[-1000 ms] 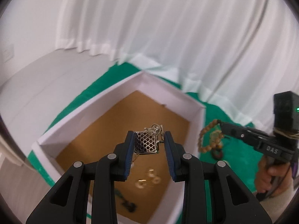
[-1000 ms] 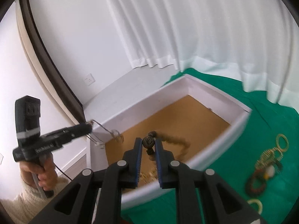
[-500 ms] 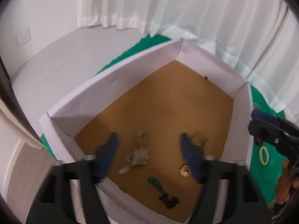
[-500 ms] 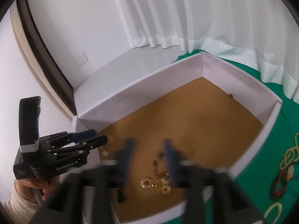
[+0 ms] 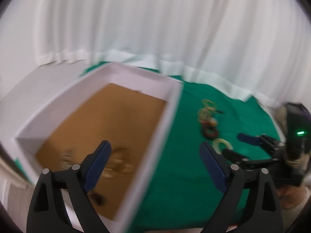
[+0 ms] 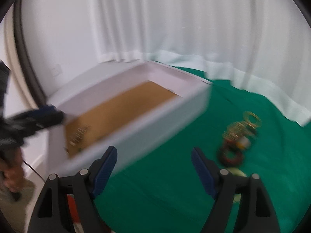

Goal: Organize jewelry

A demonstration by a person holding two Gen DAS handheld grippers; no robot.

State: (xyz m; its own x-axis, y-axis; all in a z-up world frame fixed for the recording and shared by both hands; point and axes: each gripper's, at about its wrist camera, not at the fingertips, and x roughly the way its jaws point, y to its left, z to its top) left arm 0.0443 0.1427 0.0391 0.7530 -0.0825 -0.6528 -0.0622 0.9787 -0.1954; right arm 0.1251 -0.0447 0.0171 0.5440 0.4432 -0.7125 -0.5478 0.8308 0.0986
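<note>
Jewelry pile of gold rings and a dark red beaded bracelet [image 6: 236, 136] lies on the green cloth [image 6: 165, 184], right of the white brown-floored box [image 5: 171, 104].
Blurred trinkets [image 5: 118, 165] sit in the box's near end; left gripper [image 5: 155, 163] and right gripper [image 6: 154, 163] both gape, empty.

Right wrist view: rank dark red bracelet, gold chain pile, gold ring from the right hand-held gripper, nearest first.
1. dark red bracelet, on the green cloth, ahead-right of the right hand-held gripper.
2. gold chain pile, just behind it.
3. gold ring, farthest back.

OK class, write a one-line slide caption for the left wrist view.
Open left gripper above the white box rim, with loose jewelry on the green cloth beyond.
</note>
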